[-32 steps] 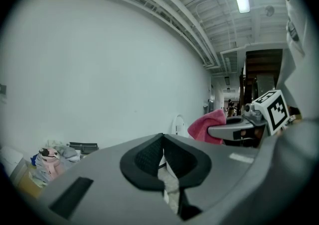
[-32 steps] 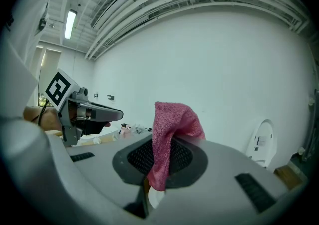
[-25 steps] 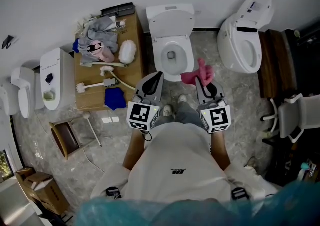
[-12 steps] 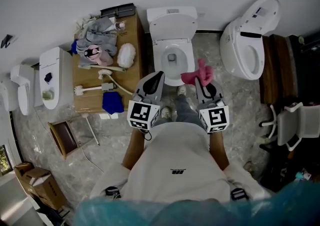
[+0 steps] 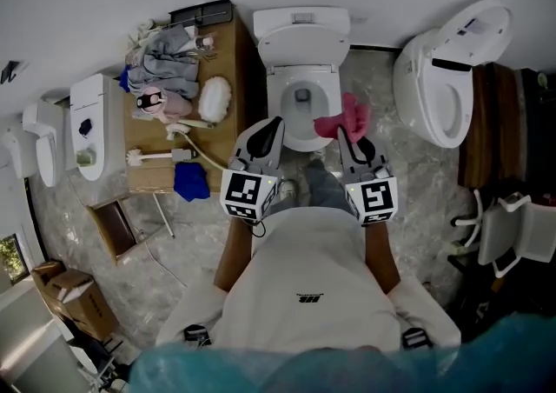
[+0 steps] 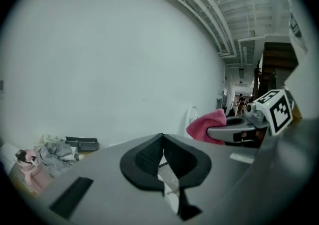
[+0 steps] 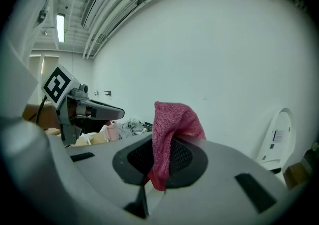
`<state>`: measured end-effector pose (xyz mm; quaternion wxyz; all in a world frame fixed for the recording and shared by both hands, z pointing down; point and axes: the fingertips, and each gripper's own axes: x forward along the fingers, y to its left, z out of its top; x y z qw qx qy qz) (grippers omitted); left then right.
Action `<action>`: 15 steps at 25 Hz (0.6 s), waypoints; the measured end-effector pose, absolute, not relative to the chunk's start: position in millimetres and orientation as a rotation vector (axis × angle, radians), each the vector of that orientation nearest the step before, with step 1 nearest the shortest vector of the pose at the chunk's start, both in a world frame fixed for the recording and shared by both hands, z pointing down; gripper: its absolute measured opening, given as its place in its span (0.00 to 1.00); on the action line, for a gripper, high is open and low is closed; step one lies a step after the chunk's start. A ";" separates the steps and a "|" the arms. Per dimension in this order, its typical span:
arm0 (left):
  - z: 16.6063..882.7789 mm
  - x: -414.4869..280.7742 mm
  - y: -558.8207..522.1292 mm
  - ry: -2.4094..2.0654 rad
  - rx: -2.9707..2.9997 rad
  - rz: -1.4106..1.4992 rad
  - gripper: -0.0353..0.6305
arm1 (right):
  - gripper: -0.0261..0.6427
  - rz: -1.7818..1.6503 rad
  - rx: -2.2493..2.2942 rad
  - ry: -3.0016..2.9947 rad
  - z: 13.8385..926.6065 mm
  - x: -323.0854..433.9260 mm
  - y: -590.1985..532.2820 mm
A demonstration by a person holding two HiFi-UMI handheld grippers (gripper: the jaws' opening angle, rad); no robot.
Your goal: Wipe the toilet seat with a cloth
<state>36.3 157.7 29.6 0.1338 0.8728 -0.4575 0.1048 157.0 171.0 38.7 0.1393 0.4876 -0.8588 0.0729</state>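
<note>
Person stands facing a white toilet, lid raised against the far wall, toilet seat (image 5: 279, 97) down around the bowl. Right tool (image 7: 160, 158) is clamped on a pink cloth (image 5: 348, 116); the cloth stands up out of the pads in a folded bunch and a short tail hangs below them. From the head view the cloth sits at the near right edge of the seat, over the rim; contact with the seat cannot be told. Left tool (image 6: 162, 142) has its pads pressed together with nothing between them, and it is held at the near left of the bowl, level with the right one. Left of the toilet, a wooden bench (image 5: 146, 176) carries a heap of grey clothing (image 5: 165, 61), a white brush (image 5: 161, 156) and a blue rag (image 5: 190, 181). A second toilet (image 5: 439, 78) stands well apart to the right, seat up.
</note>
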 end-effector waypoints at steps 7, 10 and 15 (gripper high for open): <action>68.4 45.1 106.3 -1.402 2.425 0.387 0.07 | 0.07 0.329 1.318 -2.495 82.1 169.3 117.7; 86.9 51.3 86.4 -1.416 2.387 0.400 0.07 | 0.07 0.348 1.292 -2.474 101.9 176.9 93.5; 112.4 60.5 62.9 -1.414 2.336 0.428 0.07 | 0.07 0.394 1.229 -2.451 135.3 180.9 63.5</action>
